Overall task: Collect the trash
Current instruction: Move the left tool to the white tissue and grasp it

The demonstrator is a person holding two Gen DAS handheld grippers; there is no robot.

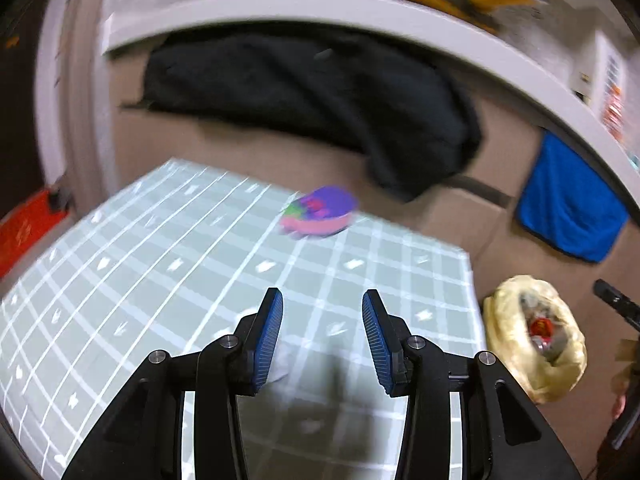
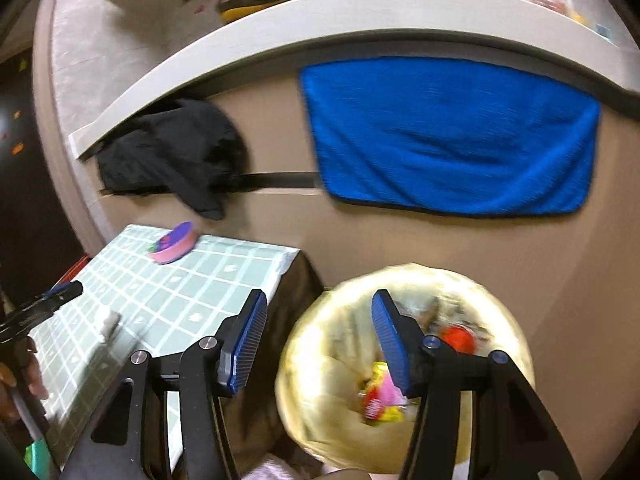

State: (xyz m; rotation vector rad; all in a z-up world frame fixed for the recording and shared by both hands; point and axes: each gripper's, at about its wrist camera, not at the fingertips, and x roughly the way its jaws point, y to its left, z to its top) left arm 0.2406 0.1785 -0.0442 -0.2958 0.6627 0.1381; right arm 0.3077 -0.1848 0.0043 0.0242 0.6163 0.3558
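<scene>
Ribbed blue pads on black, bolted linkages frame the left wrist view, where the left gripper point(image 1: 322, 336) stands with its fingers well apart and nothing between them, above a table point(image 1: 120, 280) draped in a pale green cloth crossed by white grid lines and small white motifs. Blurred at the cloth's far edge lies a round, flat pink-and-purple container point(image 1: 318, 212). Off the table's right corner sits the trash bin point(image 1: 532, 336), lined with a glossy, crinkled yellowish bag holding red and grey scraps. Behind, a beige panelled wall carries a curved white ledge point(image 1: 360, 12), a limp black garment point(image 1: 312, 96) and a plush blue towel point(image 1: 568, 208) hanging from it. From the right wrist view, the right gripper point(image 2: 320, 340) likewise shows its blue pads spread wide and empty, hovering over the bin point(image 2: 320, 400), whose round mouth gapes below; inside lie a crumpled red, yellow and pink wrapper point(image 2: 380, 400) and a red rounded object point(image 2: 460, 338). To the left, the gridded table point(image 2: 180, 300) bears the pink container point(image 2: 174, 244) near its far corner and a small white scrap point(image 2: 108, 322), blurred, close to the other gripper's dark tip. A hand point(image 2: 16, 384) grips a handle at the frame's left edge. Above, the blue towel point(image 2: 452, 136) spreads broad and softly creased beside the black garment point(image 2: 176, 152) under the white ledge point(image 2: 280, 52).
</scene>
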